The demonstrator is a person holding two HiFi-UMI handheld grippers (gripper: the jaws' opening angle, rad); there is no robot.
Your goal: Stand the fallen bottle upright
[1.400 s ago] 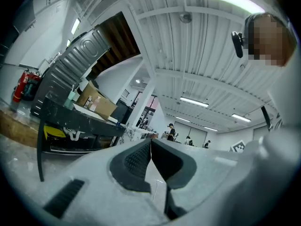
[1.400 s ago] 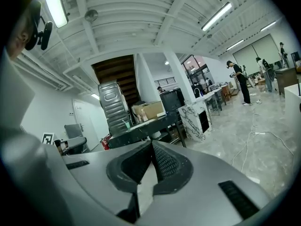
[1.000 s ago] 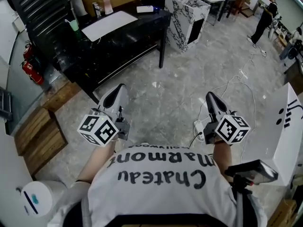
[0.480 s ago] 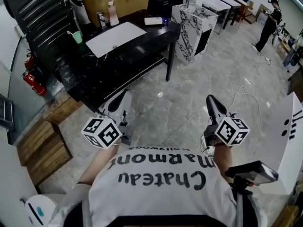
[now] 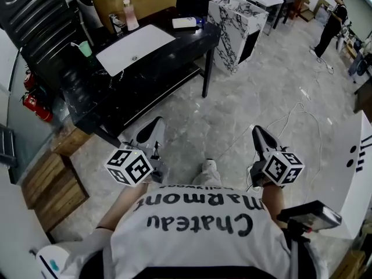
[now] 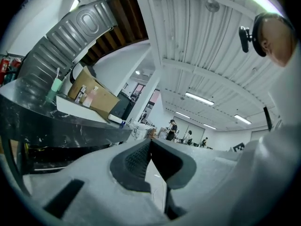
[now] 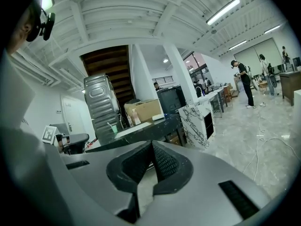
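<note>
Both tools are held low over the glossy marbled floor [image 5: 250, 97]. The left gripper [image 5: 153, 125] and the right gripper [image 5: 257, 133] are seen with ribbed dark pads pressed together, nothing pinched. The white bottle [image 5: 187, 22] is spotted lying flat on the polished black table [image 5: 174, 51], well ahead.

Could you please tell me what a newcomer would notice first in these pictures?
The two marker-cubed tools stand out first: the left tongs and right tongs, both shut and empty, held over the grey floor. Beyond them, at upper left, a black table has a white bottle lying on its far right corner. A marbled pedestal stands just right of it.
</note>
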